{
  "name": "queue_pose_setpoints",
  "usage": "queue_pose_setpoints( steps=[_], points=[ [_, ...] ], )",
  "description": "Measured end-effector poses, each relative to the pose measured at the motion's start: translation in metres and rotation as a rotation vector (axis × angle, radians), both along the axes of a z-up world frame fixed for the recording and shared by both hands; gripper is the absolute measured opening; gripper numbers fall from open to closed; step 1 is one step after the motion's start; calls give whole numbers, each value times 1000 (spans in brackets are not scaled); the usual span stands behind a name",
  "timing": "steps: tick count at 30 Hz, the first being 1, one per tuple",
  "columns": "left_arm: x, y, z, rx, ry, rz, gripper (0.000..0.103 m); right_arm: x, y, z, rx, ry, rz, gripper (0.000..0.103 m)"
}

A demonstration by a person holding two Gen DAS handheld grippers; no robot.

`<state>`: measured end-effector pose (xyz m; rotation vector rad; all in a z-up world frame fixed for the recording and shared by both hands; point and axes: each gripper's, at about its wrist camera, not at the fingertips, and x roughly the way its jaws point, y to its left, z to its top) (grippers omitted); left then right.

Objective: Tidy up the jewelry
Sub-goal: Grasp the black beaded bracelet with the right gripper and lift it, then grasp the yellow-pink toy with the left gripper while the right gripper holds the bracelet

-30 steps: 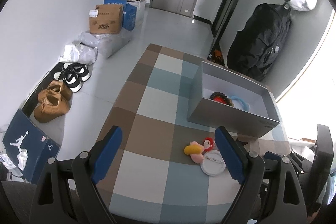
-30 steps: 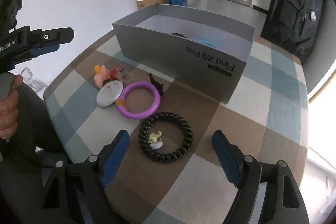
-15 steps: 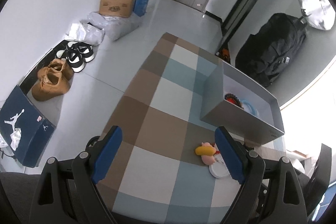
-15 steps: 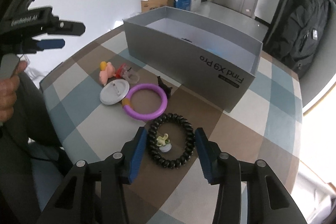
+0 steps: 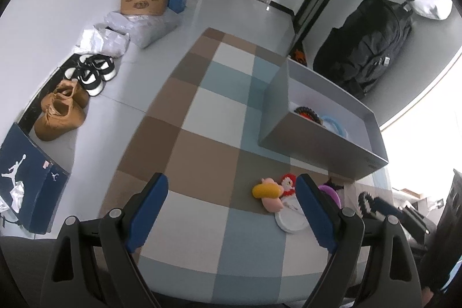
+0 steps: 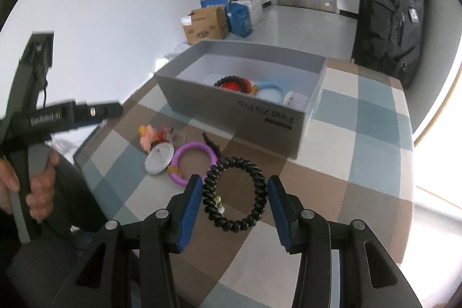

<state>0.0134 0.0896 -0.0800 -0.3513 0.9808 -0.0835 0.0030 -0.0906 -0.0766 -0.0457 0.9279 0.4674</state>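
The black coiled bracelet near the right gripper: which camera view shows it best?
The right wrist view: the black coiled bracelet appears whole between the right gripper fingers. The left wrist view shows only a small arc at its right edge.
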Motion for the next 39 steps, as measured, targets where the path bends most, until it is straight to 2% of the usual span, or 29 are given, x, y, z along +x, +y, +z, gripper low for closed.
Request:
queue_pose_setpoints(
  steps=[8, 10, 14, 19, 23, 25, 31, 39],
  points=[
    [2, -21, -8, 30, 37, -92, 86, 1, -10, 11, 60, -20, -31, 45],
    [2, -27, -9, 39, 41, -113, 79, 2, -13, 14, 76, -26, -36, 45],
    [2, -30, -11, 32, 51, -132, 72, 1, -16, 17, 93, -30, -39, 45],
    [6, -33, -13, 7, 58, -140, 47, 1, -17, 17, 98, -30, -36, 45],
    [9, -36, -17, 0, 69, -140, 36, 1, -18, 17, 103, -31, -39, 45],
    [10, -37, -17, -5, 76, -143, 23, 2, -19, 17, 105, -30, -41, 45],
    [7, -44, -14, 33, 65, -176, 23, 2, -19, 17, 106, -30, -45, 45],
    [4, -40, -7, 23, 49, -168, 23, 3, -22, 18, 122, -30, -56, 45]
  ],
)
